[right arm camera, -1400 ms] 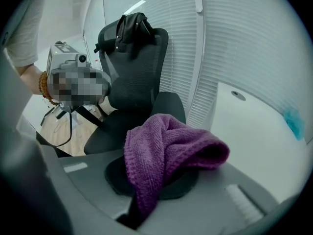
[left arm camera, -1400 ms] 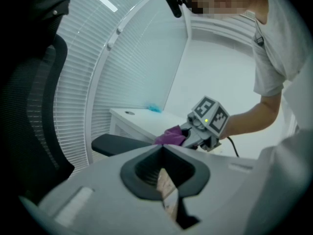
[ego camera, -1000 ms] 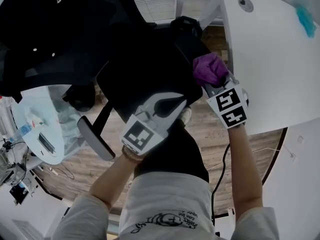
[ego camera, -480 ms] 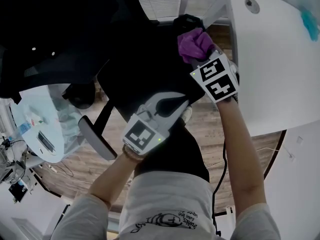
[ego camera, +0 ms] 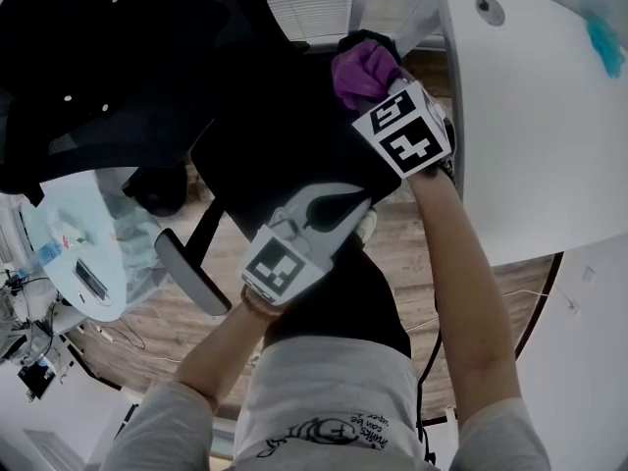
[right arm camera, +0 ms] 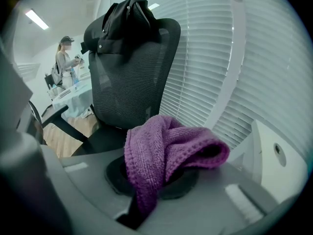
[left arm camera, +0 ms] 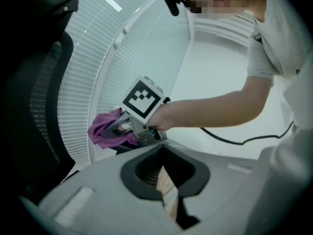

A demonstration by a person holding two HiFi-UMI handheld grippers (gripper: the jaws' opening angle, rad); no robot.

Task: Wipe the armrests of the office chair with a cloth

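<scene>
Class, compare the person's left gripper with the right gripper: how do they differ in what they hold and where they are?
The right gripper is shut on a purple cloth; the left gripper has its fingers together on nothing. The right gripper reaches out to the armrest by the white desk; the left gripper hangs nearer the person, at the front edge of the black seat. Both carry a marker cube.
</scene>
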